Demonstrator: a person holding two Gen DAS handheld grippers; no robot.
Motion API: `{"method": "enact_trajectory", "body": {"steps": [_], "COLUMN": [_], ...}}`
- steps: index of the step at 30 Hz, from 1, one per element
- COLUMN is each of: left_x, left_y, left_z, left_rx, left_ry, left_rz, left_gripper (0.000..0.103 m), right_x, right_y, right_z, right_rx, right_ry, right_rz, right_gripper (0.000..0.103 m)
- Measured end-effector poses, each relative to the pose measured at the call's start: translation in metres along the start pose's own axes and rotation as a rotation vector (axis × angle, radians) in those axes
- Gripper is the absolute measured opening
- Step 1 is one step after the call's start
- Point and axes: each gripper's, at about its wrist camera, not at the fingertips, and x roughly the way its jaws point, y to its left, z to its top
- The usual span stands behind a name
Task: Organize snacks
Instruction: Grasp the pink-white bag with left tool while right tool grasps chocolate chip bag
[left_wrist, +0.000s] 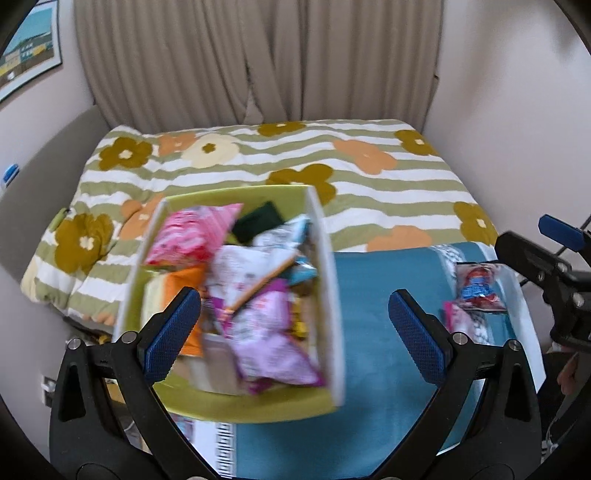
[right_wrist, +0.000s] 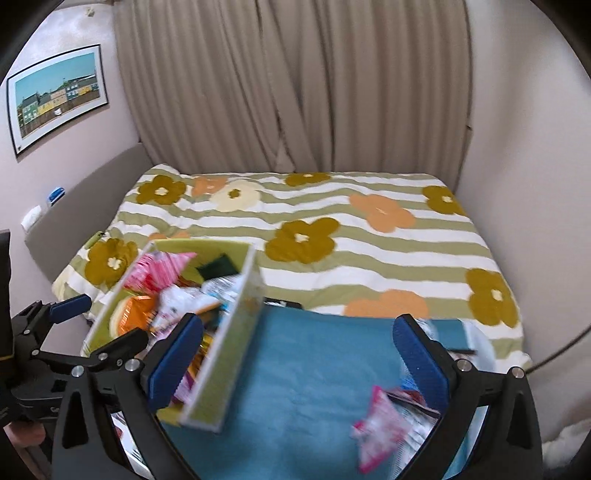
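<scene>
A green box packed with several snack packets stands on a blue cloth at the foot of a bed. My left gripper hangs open above the box's near right side with nothing between its fingers. Two loose packets, a red and blue one and a pink one, lie on the cloth at the right. In the right wrist view my right gripper is open and empty over the blue cloth, right of the box. A pink packet lies near its right finger.
A bed with a striped flower duvet fills the space behind the cloth. Beige curtains hang behind it, and walls close in on both sides. A framed picture hangs on the left wall. The other gripper shows at the left edge.
</scene>
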Motion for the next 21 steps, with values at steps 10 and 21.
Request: {"method": "enact_trajectory", "body": {"steps": [10,21], "left_x": [-0.002,0.033], "left_y": [-0.107,-0.179], "left_z": [-0.022,-0.055], "left_rx": [0.037,0.105], "left_ry": [0.011,0.126], "left_rz": [-0.057,-0.112], "left_gripper": [0.101,0.101], "right_x": [-0.029,-0.022], "right_y": [-0.083,-0.152], "right_z": [-0.037,-0.060], "right_rx": [0.018,0.066], "right_ry": [0.028,0.083], "right_rz": [-0.042,-0.054], "right_gripper": [0.102,0.102]}}
